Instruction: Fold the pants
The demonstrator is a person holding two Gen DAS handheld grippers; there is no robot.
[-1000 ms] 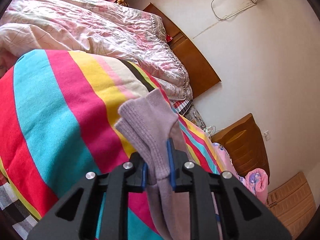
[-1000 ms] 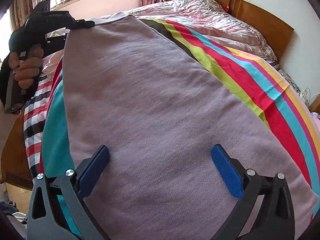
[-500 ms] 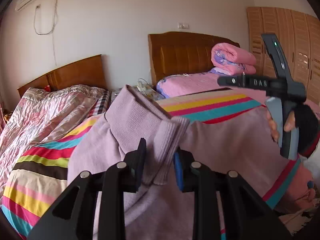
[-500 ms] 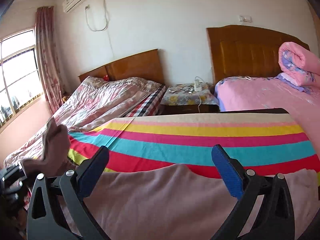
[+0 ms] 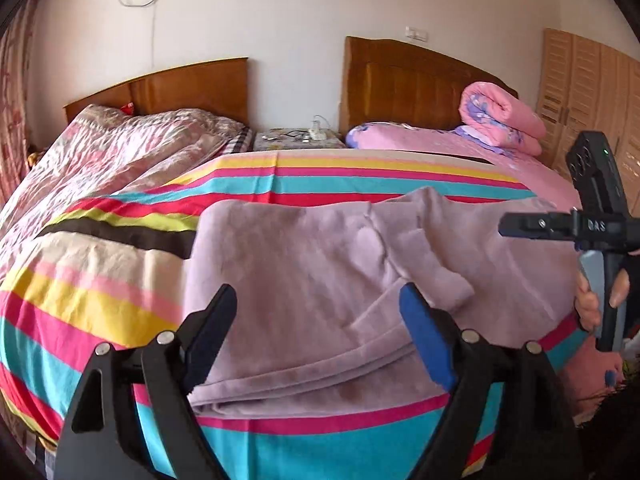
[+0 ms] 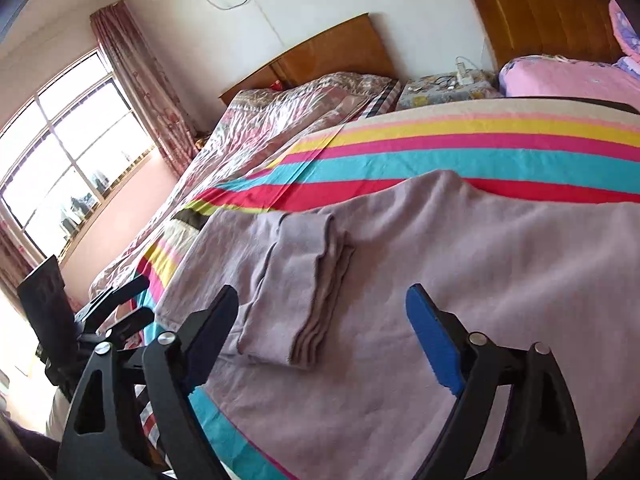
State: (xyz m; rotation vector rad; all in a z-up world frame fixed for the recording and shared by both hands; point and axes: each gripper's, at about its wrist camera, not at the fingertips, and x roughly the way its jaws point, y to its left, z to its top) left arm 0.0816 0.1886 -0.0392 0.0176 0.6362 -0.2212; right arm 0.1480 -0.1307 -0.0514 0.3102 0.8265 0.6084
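Note:
The lilac knit pants point(image 5: 320, 264) lie folded on the striped bedspread point(image 5: 100, 288). Their cuff ends point(image 5: 444, 284) rest folded back on top, also seen in the right wrist view point(image 6: 304, 292) on the pants point(image 6: 460, 264). My left gripper point(image 5: 316, 320) is open and empty, just above the near edge of the pants. My right gripper point(image 6: 320, 320) is open and empty, hovering over the pants near the cuffs. The right gripper shows at the right edge of the left wrist view point(image 5: 560, 228); the left one shows at the left of the right wrist view point(image 6: 116, 304).
The striped bedspread point(image 6: 440, 152) covers the bed. A crumpled floral quilt point(image 5: 112, 152) lies at the left. A nightstand with cables point(image 5: 300, 138) and a pink bed with a rolled blanket point(image 5: 500, 120) stand behind. A window point(image 6: 68, 172) is at the left.
My left gripper opened and let go of the pants' cuff end, which now lies folded over the pants. Both grippers have drawn back toward the near edge of the bed.

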